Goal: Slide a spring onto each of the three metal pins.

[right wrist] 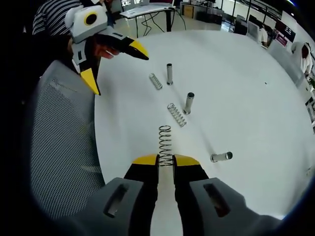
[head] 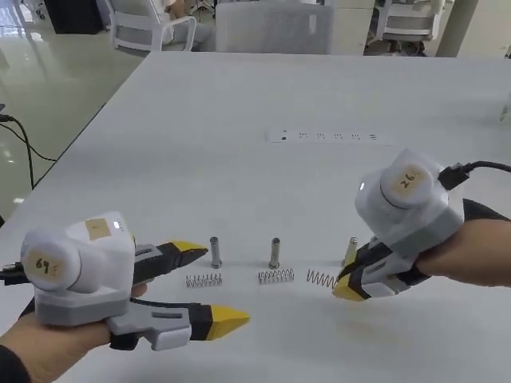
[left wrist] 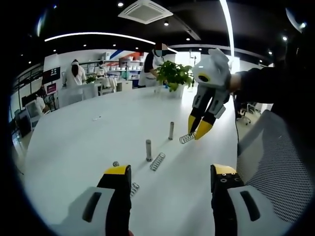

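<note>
Pinching one end of a spring between nearly closed jaws, the right gripper holds it low over the white table, just beside the right-hand metal pin. A second spring lies before the middle pin, and a third spring before the left pin. The left gripper hovers near that one, jaws spread wide, holding nothing.

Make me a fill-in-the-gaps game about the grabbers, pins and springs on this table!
1. The right gripper is shut on one ____.
2. The jaws of the left gripper are ____.
3. The white table holds ____ metal pins.
Missing words: spring; open; three.
</note>
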Demonstrator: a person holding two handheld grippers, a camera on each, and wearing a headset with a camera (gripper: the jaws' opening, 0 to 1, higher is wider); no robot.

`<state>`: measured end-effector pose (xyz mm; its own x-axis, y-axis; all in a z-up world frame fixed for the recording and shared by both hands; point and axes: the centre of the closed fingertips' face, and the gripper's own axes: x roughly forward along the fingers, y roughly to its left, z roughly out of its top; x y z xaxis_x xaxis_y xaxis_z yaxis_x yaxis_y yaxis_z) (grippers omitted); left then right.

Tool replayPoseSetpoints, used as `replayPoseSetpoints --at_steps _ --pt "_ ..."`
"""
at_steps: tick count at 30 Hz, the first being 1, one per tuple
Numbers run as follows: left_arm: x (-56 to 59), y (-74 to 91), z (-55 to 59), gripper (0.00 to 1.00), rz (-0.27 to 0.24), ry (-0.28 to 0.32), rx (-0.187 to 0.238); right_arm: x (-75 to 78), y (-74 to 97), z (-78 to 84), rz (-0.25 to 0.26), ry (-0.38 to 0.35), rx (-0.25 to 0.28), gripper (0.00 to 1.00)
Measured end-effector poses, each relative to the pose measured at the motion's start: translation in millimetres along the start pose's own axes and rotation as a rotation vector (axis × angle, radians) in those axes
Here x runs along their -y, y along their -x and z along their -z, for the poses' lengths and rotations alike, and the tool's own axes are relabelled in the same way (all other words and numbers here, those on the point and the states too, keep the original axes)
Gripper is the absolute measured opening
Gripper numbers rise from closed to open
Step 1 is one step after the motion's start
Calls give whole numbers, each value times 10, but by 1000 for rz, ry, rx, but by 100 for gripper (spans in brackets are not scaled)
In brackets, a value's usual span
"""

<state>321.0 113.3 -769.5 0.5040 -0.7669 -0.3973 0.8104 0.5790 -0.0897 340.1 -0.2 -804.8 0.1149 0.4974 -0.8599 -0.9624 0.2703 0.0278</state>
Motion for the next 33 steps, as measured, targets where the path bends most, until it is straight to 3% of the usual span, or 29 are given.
replayPoseSetpoints --at_steps 20,33 --pt "234 -335 -19 51 134 -51 -32 -229 -67 -214 -81 106 -10 13" --pt "353 -410 -25 40 181 -95 -39 -357 -78 -277 -124 164 -11 13"
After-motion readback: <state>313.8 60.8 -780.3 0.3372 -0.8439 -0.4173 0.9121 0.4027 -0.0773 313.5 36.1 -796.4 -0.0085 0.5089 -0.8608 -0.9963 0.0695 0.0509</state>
